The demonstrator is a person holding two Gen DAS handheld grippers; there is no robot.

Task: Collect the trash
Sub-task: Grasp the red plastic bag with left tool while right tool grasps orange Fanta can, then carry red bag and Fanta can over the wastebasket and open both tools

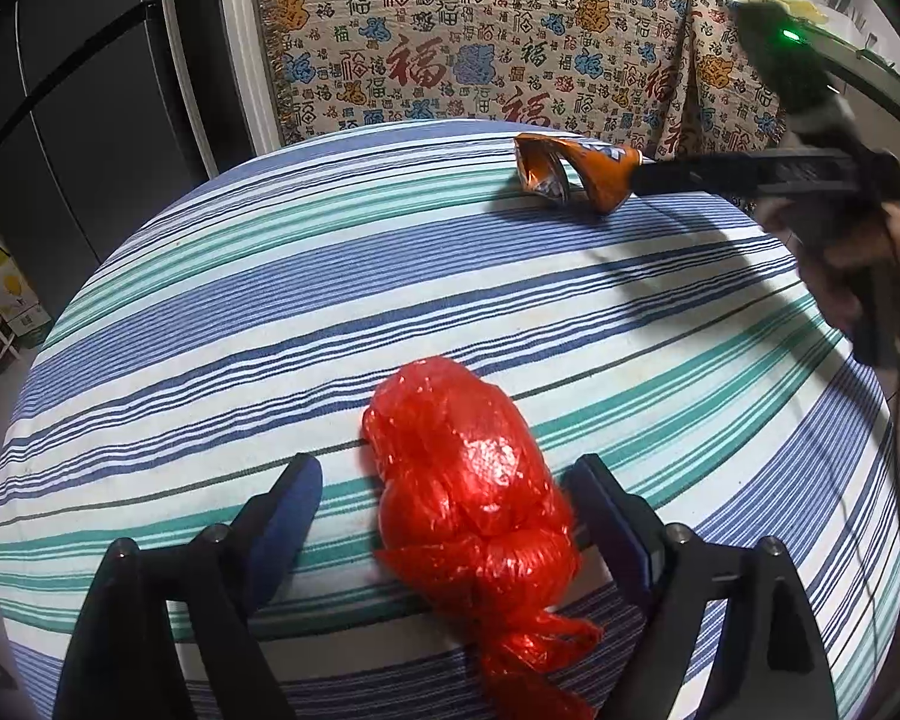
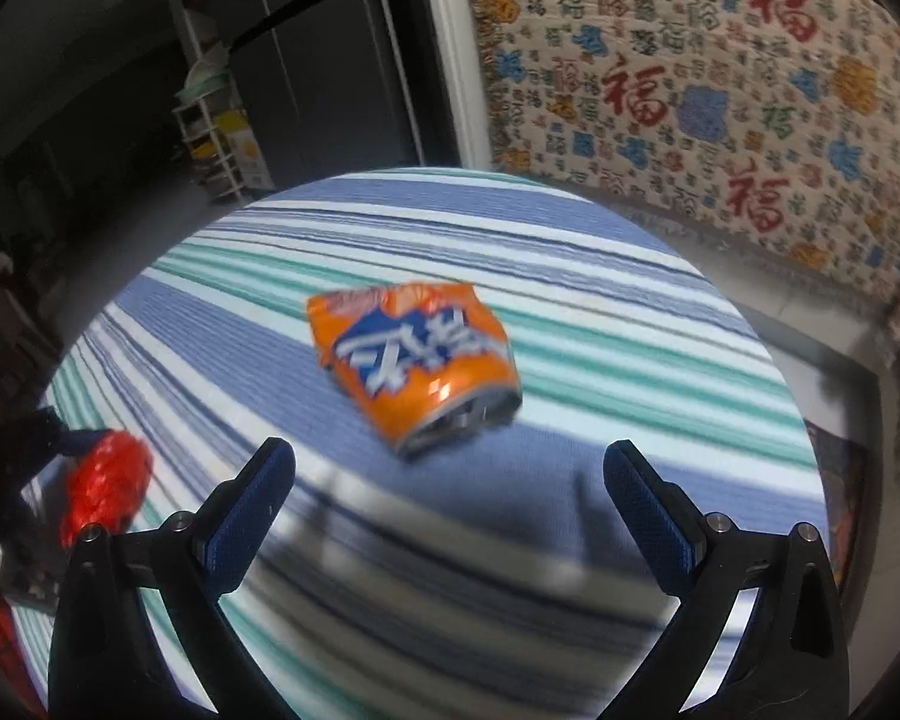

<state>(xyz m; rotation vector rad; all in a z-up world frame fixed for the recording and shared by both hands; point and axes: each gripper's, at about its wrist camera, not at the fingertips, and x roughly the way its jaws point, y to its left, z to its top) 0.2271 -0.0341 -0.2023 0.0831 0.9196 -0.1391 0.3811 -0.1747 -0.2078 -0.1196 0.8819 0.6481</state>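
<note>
Right wrist view is smeared all over, so the lettering on the crushed orange can (image 2: pixel 417 360) can't be read. The red plastic bag (image 2: pixel 105 483) at lower left is a blur, partly behind something dark. In the left wrist view, the bag's tail (image 1: pixel 528 678) runs off the bottom edge.

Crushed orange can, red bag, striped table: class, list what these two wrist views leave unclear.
- Crushed orange can: label blurred, right wrist view.
- Can's far end: hidden by right gripper's fingers, left wrist view.
- Red bag: contents hidden by knotted plastic.
- Striped table: near edge hidden behind both grippers.
</note>
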